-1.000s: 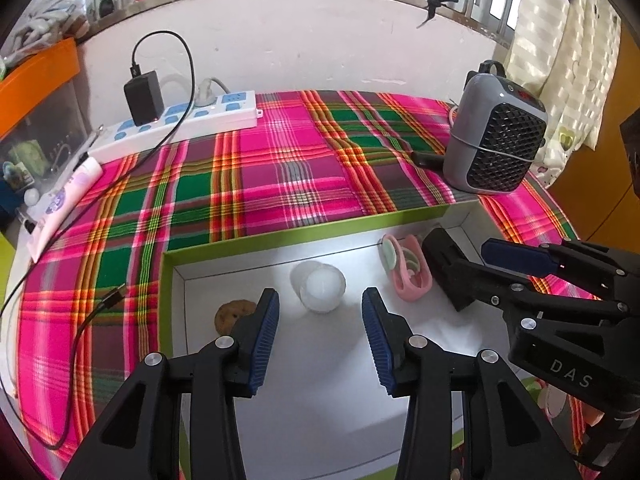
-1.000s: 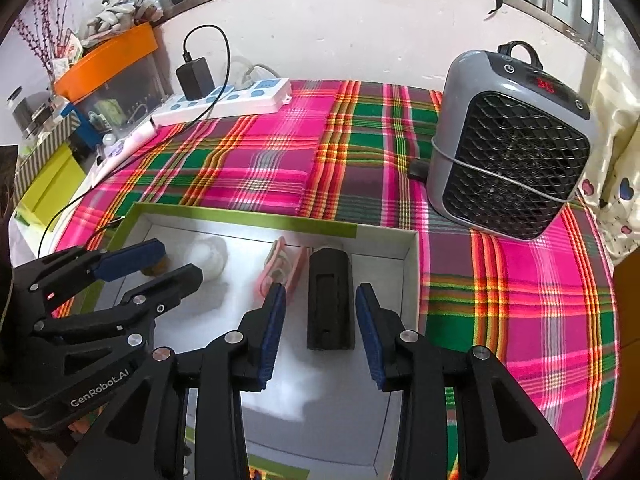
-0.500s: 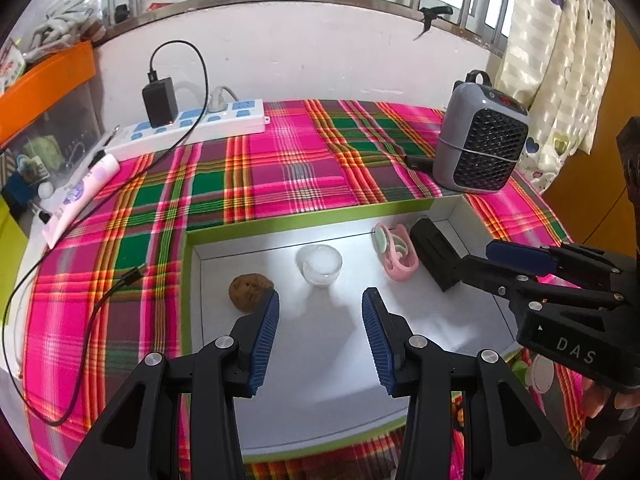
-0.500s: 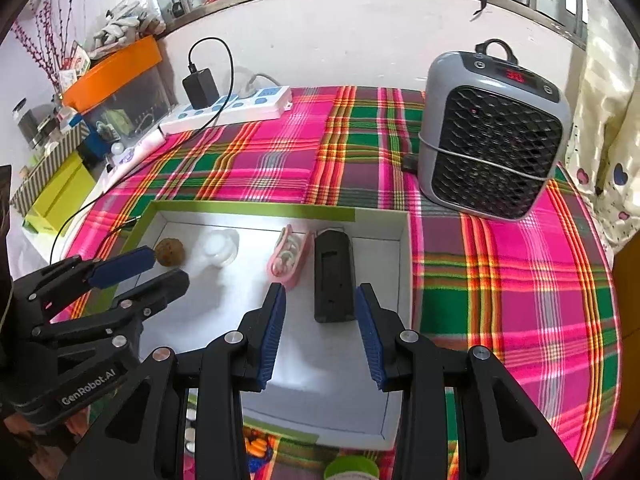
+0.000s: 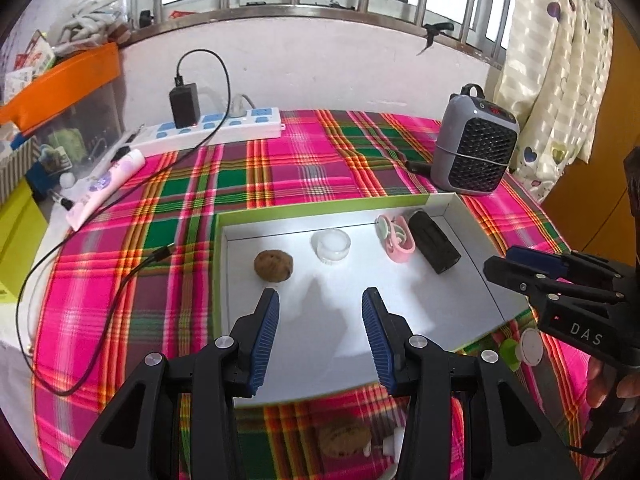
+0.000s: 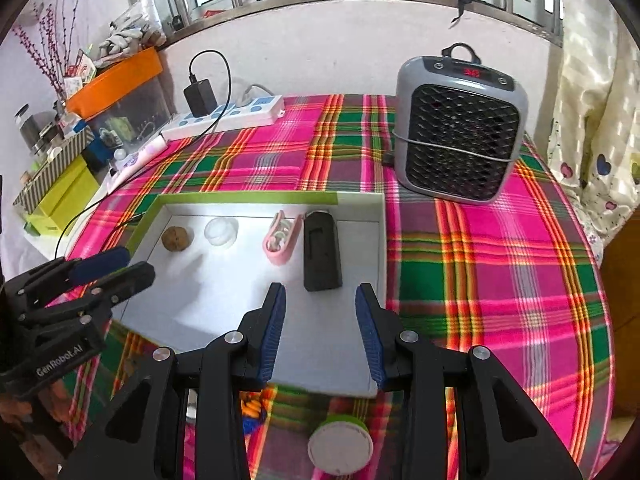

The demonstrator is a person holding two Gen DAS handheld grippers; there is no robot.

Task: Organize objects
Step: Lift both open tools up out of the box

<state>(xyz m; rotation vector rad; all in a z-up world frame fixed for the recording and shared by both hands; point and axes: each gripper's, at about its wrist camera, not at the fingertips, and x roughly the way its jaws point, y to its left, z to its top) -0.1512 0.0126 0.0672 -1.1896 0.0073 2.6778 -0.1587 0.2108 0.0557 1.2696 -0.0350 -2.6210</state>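
- Tray [image 5: 472,216], shallow, white floor, green rim, on plaid cloth [image 5: 280,168]; four items in a row along its far wall.
- Row, left to right in left wrist view: brown walnut [image 5: 273,265], clear round cup [image 5: 331,245], pink case [image 5: 395,238], black block [image 5: 434,244].
- Pink case just beside black block; walnut and cup apart.
- Left gripper [image 5: 320,312] above tray's near half, jaws apart, nothing between pads.
- Right gripper [image 6: 320,306] above tray's near right part, jaws apart, empty; black block just beyond its tips.
- Grey heater [image 6: 458,136] behind tray; power strip [image 5: 212,128] near wall.
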